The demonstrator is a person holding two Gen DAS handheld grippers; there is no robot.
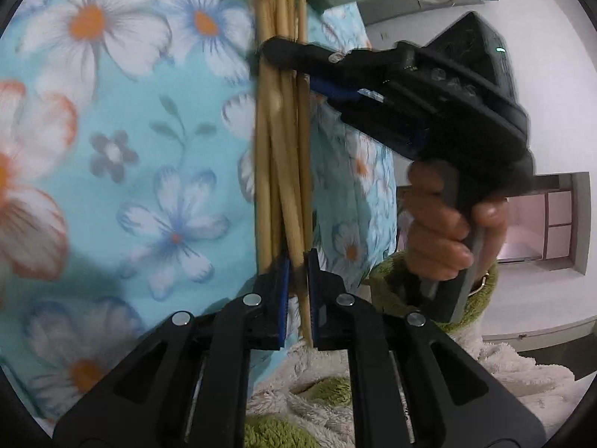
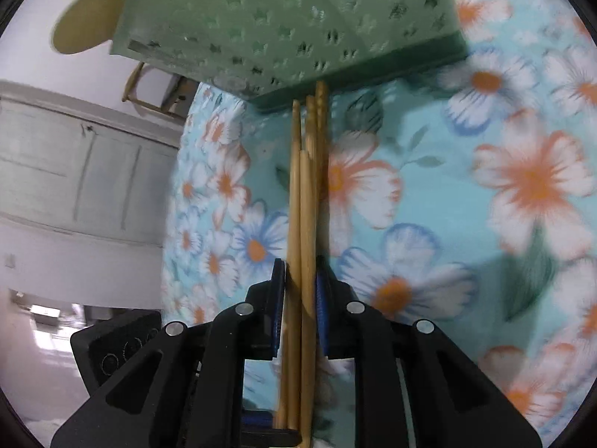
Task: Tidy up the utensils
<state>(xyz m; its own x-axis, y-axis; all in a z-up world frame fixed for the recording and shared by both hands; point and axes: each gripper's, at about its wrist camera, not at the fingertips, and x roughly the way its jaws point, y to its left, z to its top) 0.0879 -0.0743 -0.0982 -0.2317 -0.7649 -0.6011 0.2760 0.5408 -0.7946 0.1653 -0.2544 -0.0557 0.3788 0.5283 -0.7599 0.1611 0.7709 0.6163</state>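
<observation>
Chopsticks [image 1: 283, 171]: pale wood, matt, smooth, faint grain. Basket [image 2: 283, 26]: green plastic, perforated, dull sheen. Tablecloth [image 1: 149, 149]: thin printed cloth, floral, smooth, slightly creased at the tabletop edge. Left hand-held gripper [image 1: 297, 298]: black matt plastic, blue ribbed pads, bright metal pins. Right hand-held gripper [image 1: 294, 71]: the same black plastic, blue pad, glossy on the housing. Sleeve [image 1: 395, 280]: green and cream fleece, shaggy, rough. Floor [image 2: 56, 354]: pale, glossy.

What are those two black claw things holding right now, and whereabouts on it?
Both grip the same bundle of wooden chopsticks: the left gripper near one end, the right gripper around the middle.
</observation>
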